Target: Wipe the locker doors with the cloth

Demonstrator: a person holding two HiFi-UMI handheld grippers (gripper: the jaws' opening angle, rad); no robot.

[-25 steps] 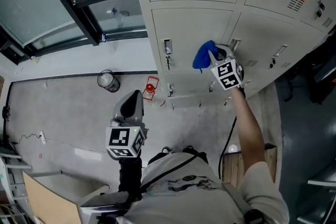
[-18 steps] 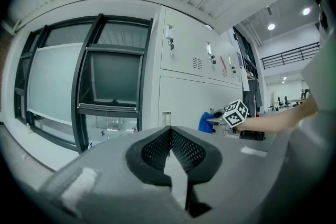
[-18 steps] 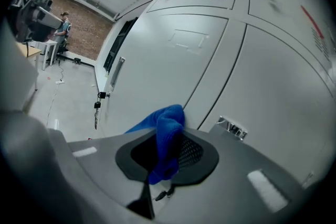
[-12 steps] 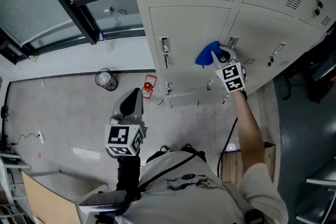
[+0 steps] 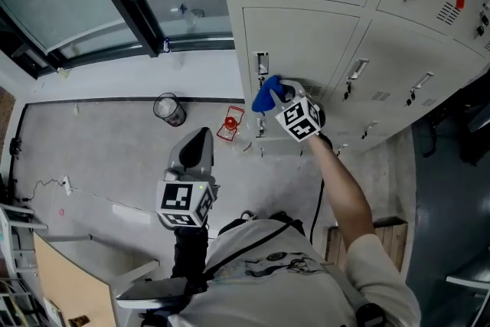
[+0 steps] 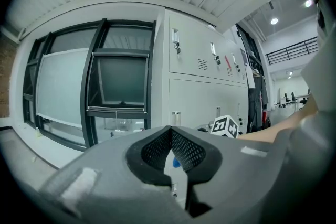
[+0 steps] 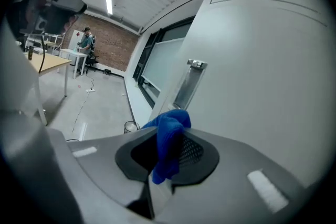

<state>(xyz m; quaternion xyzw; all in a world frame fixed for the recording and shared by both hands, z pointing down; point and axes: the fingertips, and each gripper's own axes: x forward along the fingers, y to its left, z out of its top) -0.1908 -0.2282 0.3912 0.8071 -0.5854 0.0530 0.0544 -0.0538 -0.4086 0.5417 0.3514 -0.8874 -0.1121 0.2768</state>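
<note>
Grey metal locker door [image 5: 306, 42] fills the field ahead of the right tongs [image 5: 282, 94], which are clamped on the blue cloth [image 7: 169, 136] near the door's handle [image 5: 262, 61]. Wiping is judged in progress; the next stroke needs steady pressure across the panel. Left tongs [image 6: 171, 136] are closed, empty, well apart. Floor jar [image 5: 169, 109]: contents indiscernible.

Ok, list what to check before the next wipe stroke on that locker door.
1. Cloth gripped: ok. The right tongs are shut on the blue cloth.
2. Cloth against the locker door: cannot tell. Contact is not visible.
3. Clearance from the door latch: not ok. The cloth sits just under it and could snag.
4. Cloth spread flat: not ok. It hangs bunched.
5. Left tongs out of the way: ok. They are shut, empty and apart from the lockers.
</note>
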